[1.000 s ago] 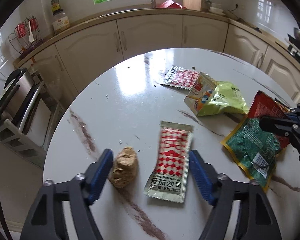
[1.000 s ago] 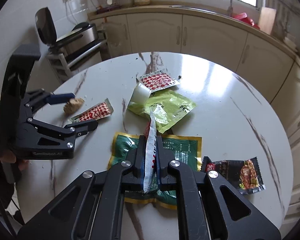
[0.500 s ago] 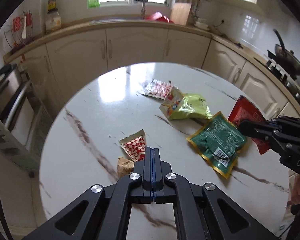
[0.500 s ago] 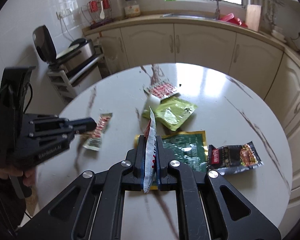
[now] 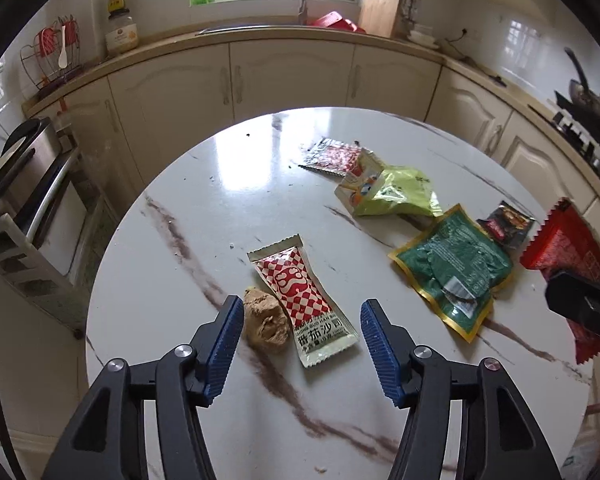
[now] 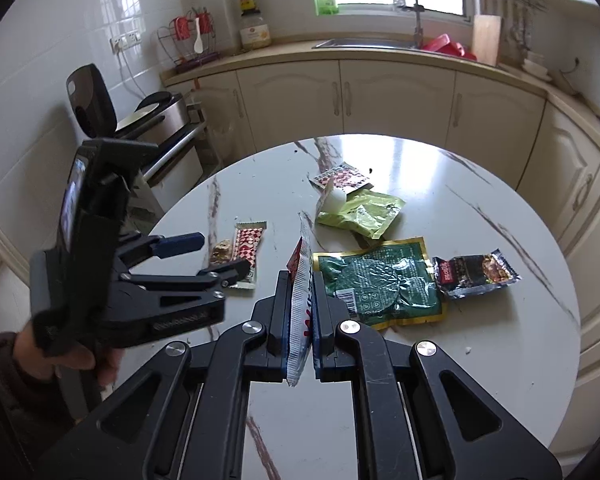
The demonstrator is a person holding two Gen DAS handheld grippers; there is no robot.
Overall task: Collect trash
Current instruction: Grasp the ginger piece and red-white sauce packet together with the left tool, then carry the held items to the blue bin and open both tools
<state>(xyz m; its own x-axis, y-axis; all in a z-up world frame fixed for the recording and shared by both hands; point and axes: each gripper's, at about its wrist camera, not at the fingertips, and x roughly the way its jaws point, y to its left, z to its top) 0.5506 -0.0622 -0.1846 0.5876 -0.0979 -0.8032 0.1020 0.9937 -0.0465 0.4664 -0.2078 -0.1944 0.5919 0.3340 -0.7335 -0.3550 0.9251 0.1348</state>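
Presently the left gripper (image 5: 300, 344), its jaws just reopened and empty, is held over the ketchup sachet (image 5: 302, 298) on the table (image 5: 172, 280); its long axis runs diagonally between them; a red wrapper (image 6: 300, 300) is clamped in the right gripper (image 6: 301, 332)

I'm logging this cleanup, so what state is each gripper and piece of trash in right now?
Left gripper: open, jaws just reopened, empty.
Right gripper: shut on red wrapper.
Ketchup sachet: flat on table, between the left jaws.
Brown lump: beside the sachet.
Green pouch: flat.
Yellow-green bag: crumpled, torn open.
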